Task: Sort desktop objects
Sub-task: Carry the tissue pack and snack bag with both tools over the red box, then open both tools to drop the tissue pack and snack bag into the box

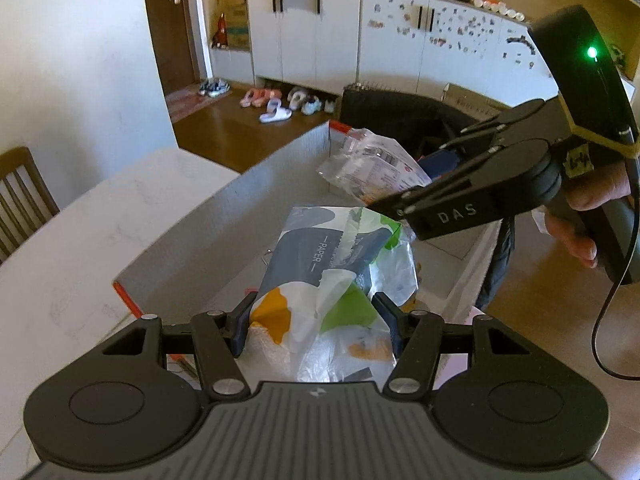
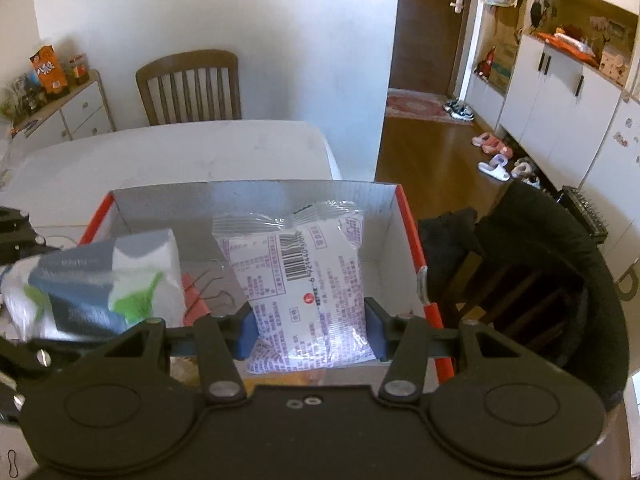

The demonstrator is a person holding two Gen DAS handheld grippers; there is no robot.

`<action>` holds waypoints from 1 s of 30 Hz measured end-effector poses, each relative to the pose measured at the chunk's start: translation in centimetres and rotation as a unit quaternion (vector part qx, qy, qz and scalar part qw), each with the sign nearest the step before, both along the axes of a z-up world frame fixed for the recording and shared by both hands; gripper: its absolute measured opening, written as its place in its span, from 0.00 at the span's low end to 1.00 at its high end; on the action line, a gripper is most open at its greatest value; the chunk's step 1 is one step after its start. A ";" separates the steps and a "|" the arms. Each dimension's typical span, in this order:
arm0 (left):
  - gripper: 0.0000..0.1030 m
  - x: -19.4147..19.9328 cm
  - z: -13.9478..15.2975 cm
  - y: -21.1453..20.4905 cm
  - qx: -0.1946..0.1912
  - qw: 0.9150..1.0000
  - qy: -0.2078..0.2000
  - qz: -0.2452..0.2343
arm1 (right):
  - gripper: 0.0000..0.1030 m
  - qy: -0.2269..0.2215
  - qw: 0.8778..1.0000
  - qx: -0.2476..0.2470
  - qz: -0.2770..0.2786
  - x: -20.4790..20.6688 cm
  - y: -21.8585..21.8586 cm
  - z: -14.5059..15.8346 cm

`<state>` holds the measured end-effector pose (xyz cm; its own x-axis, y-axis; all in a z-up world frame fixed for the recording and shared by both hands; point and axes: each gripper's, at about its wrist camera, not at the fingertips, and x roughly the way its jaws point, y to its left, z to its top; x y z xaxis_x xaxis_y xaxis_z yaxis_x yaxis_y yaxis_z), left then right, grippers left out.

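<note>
My left gripper (image 1: 316,320) is shut on a tissue pack (image 1: 328,280) printed in grey, green and orange, and holds it over an open cardboard box (image 1: 224,216) with orange edges. The pack also shows in the right wrist view (image 2: 104,284). My right gripper (image 2: 312,320) is shut on a clear snack packet (image 2: 304,272) with a barcode and purple print, held over the same box (image 2: 256,196). The right gripper (image 1: 400,204) and its packet (image 1: 372,168) show in the left wrist view, beyond the tissue pack.
A red binder clip (image 2: 200,300) with wire handles lies in the box. The box stands on a white table (image 2: 180,152). A wooden chair (image 2: 190,88) is at the far side. A chair draped in black clothing (image 2: 540,272) stands right of the box.
</note>
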<state>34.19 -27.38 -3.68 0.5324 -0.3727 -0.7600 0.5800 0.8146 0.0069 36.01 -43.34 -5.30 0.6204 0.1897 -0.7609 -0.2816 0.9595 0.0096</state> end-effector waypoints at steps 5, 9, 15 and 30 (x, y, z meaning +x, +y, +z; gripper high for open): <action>0.58 1.0 -1.2 -1.3 0.031 0.999 0.013 0.000 | 0.50 0.021 1.000 -0.016 0.015 1.7 1.0 -1.1; 0.58 1.7 -1.9 -2.0 0.044 0.999 0.023 0.002 | 0.50 0.035 0.999 -0.026 0.019 2.8 1.4 -2.0; 0.58 2.6 -2.6 -2.2 0.065 0.997 0.037 0.008 | 0.50 0.066 0.996 -0.053 0.038 3.7 2.5 -3.5; 0.59 3.4 -3.5 -2.2 0.075 0.995 0.071 0.013 | 0.53 0.112 0.991 -0.060 0.044 5.5 3.2 -4.5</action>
<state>37.63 -29.61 -7.19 0.4241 -0.2378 -0.8738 0.5633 0.8248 0.0490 41.52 -40.11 -9.76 0.4189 0.1350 -0.8979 -0.3680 0.9293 -0.0320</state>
